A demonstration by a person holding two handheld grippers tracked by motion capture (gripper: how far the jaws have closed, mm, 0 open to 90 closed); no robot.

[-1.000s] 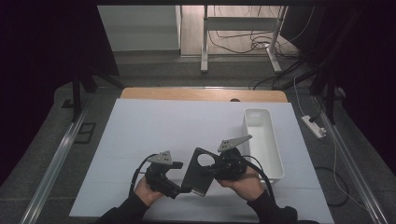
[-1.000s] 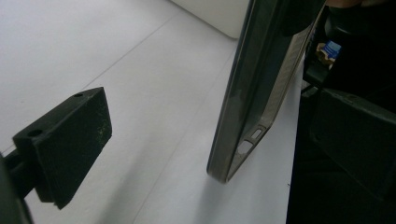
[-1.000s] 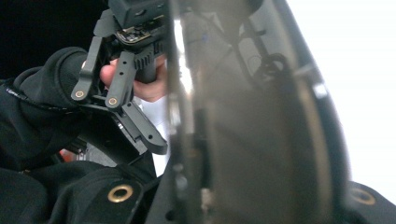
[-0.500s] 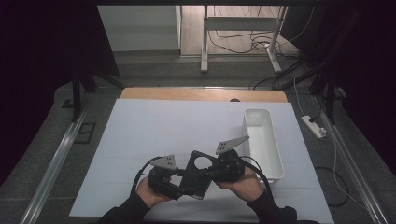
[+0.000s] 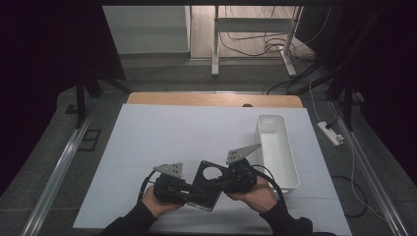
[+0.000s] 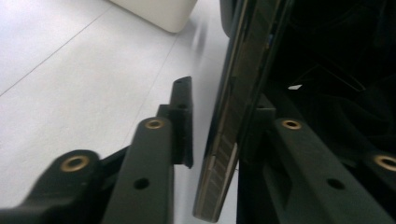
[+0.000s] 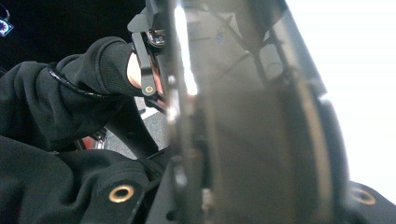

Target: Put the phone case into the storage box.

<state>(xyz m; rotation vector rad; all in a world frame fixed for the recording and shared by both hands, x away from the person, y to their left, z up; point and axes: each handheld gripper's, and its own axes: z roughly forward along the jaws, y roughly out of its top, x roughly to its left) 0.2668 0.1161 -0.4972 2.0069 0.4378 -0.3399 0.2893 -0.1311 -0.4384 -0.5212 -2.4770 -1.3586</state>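
The black plate [image 5: 206, 186] hangs above the near edge of the white table [image 5: 162, 132], between my two grippers, and it is tilted, with its round hole toward the far side. In the left gripper view I see the plate [image 6: 229, 116] on its edge, thin and flat, standing between the two black jaws.

The right gripper [image 5: 231, 181] is clenched on the right side of the plate; in the right gripper view the dark, glossy face of the plate [image 7: 252, 130] stands very close to the camera. The jaws of the left gripper [image 5: 189, 192] have just been closing around the lower left edge. The right-hand jaw seems to lie against the plate, but a narrow strip of table still shows between the left-hand jaw and the plate, so I judge this grip is not complete.

To do this step well, I would keep the right hand quiet and let the left jaws close fully before I loosen anything. The plate looks hard and smooth, maybe metal or stiff plastic, so I think it can slip or turn if only one pad presses it. I would take it well inside the edge, not at the corner.

Farther right stands a long white bin [image 5: 278, 147], plastic by its look, with rounded corners.
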